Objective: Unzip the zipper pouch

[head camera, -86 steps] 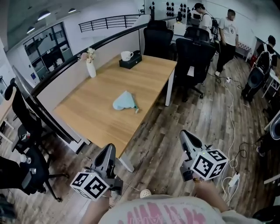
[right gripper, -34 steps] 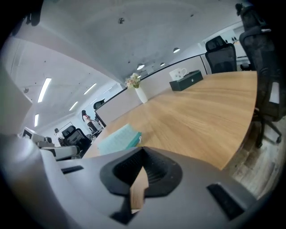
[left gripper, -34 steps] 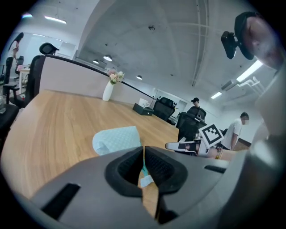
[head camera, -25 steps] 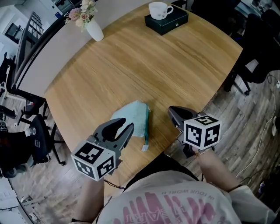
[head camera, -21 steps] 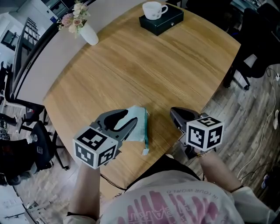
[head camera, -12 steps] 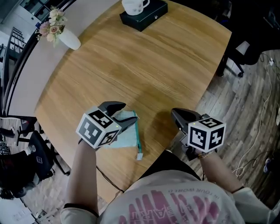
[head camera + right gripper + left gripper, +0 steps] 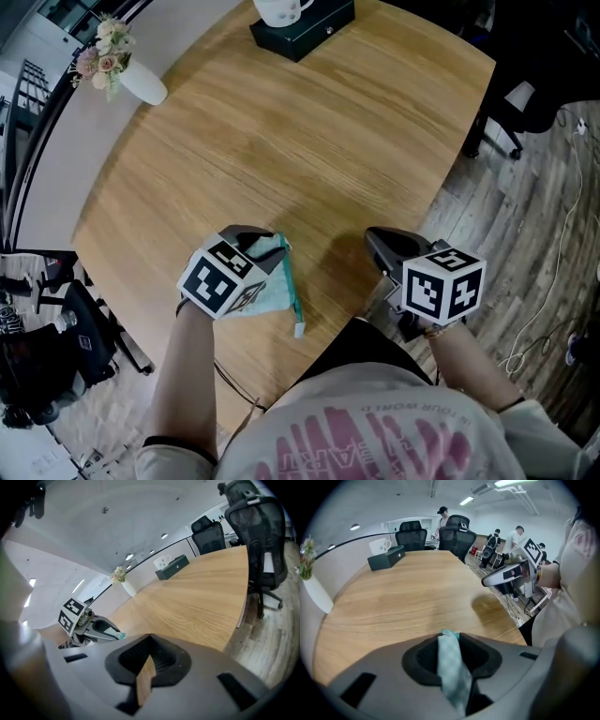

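Your left tongs (image 7: 449,638) are closing on the soft, floppy zipper pouch (image 7: 273,289) at the near edge of the tabletop (image 7: 281,141), your right tongs (image 7: 378,244) sit nearly together and empty, so pinch that small, likely slippery zipper tab (image 7: 299,329).

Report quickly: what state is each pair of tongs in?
Left tongs: closing on the zipper pouch, fabric between them.
Right tongs: closed, empty.
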{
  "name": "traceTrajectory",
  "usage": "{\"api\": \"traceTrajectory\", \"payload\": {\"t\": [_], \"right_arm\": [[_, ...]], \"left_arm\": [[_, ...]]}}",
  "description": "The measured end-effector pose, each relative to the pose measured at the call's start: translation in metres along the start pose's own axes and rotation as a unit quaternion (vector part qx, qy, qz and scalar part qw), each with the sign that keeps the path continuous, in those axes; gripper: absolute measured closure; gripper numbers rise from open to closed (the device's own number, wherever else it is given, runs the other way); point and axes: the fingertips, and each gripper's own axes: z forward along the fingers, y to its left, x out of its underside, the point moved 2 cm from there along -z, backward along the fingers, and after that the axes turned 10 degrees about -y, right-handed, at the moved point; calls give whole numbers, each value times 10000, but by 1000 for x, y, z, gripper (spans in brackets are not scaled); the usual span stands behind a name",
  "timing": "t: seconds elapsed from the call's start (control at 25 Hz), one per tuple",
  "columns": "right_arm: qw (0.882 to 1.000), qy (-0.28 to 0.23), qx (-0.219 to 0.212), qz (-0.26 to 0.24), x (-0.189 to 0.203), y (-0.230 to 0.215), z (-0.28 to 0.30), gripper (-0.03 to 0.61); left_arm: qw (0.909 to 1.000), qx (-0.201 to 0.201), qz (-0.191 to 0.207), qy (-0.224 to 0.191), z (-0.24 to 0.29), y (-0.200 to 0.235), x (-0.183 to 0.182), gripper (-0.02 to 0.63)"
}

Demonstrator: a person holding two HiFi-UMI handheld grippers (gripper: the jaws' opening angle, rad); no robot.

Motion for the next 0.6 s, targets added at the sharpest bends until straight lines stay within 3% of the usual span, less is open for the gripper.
{"api": "traceTrajectory", "payload": {"t": [0.08, 0.24, 0.44, 0.6], "right_arm": [[10000, 12, -54, -42, 0, 3, -2, 580], [9998, 40, -198, 27, 0, 14, -5, 580], [9982, 68, -588, 75, 4, 37, -12, 580], [9944, 50, -1030, 231, 2, 60, -22, 580]], "left_arm": [[9998, -66, -101, -180, -4, -3, -3, 544], [9950, -149, -536, -827, -24, -13, -11, 580], [9749, -194, -1102, -1925, -66, -34, -20, 594], [9507, -330, -1286, -2804, -104, -61, -31, 595]]}}
